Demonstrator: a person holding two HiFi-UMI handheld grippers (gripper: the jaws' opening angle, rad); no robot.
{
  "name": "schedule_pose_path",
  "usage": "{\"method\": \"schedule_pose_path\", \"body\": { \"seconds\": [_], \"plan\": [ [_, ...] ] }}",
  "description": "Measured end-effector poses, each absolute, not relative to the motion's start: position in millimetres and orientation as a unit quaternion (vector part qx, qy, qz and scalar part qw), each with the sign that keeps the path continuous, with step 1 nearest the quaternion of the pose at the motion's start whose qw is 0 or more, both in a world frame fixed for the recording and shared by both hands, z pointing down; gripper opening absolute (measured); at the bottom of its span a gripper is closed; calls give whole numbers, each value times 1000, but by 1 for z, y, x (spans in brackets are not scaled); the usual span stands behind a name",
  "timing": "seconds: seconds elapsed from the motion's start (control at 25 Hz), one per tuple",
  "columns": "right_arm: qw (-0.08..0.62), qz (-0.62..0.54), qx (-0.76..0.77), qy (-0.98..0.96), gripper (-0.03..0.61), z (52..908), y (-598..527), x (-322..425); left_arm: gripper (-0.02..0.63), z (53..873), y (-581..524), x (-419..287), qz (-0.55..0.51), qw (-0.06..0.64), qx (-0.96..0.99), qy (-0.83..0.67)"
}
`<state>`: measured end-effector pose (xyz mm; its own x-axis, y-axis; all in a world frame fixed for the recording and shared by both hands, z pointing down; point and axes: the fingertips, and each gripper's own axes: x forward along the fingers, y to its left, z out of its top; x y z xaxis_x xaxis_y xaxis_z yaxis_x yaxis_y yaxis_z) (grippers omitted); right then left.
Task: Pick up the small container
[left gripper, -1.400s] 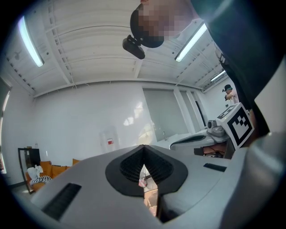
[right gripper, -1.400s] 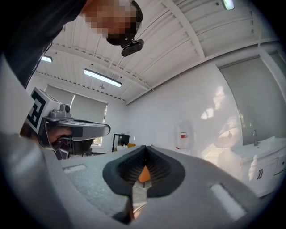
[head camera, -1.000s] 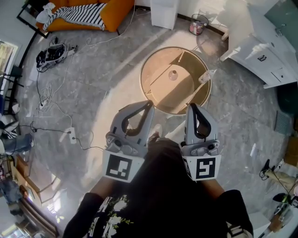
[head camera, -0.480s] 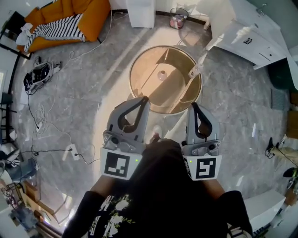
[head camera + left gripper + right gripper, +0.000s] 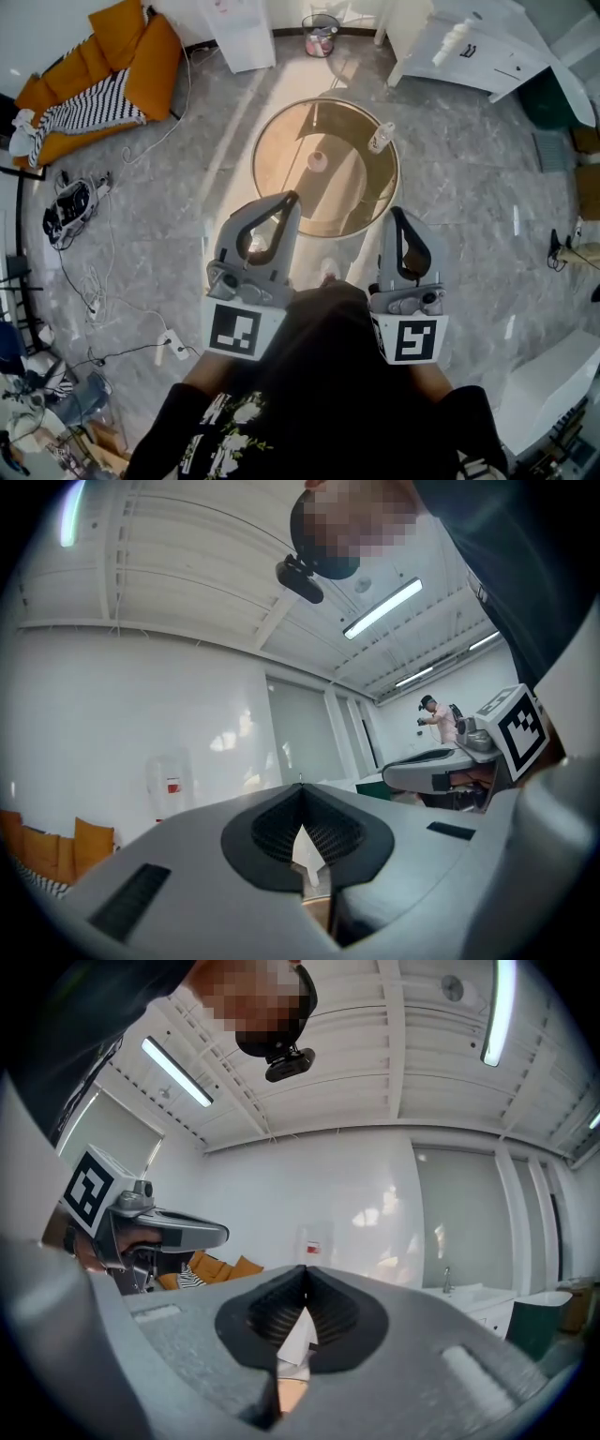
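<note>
Round wooden table (image 5: 281, 169) bears one small, pinkish, squat container (image 5: 318, 161).

The floor (image 5: 159, 220) reads as grey veined stone, polished, with light bouncing off it. The round table (image 5: 281, 183) is pale wood, smooth with a slight gloss. The left gripper (image 5: 290, 196) and right gripper (image 5: 394, 212) are matt grey plastic, faintly grainy up close, with dark ribbed pads (image 5: 328, 829). The sofa (image 5: 150, 66) is orange cloth, the striped blanket (image 5: 89, 114) is soft fabric, and the cabinet (image 5: 469, 52) is smooth white.
</note>
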<state>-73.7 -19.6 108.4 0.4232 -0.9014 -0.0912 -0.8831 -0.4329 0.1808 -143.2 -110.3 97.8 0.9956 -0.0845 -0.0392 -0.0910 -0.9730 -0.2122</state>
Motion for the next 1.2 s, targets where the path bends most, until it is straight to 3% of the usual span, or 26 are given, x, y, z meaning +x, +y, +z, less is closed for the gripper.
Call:
{"method": "schedule_pose_path", "body": {
  "seconds": [0.76,1.2],
  "plan": [
    [50,-102,896,-429,-5,98,-132,-91,6,79,-240,-151,36,128,-989,-59],
    [81,-57,937,-335,-5,128,-146,-114,6,114,-287,-144,22,98,-986,-136]
  ]
}}
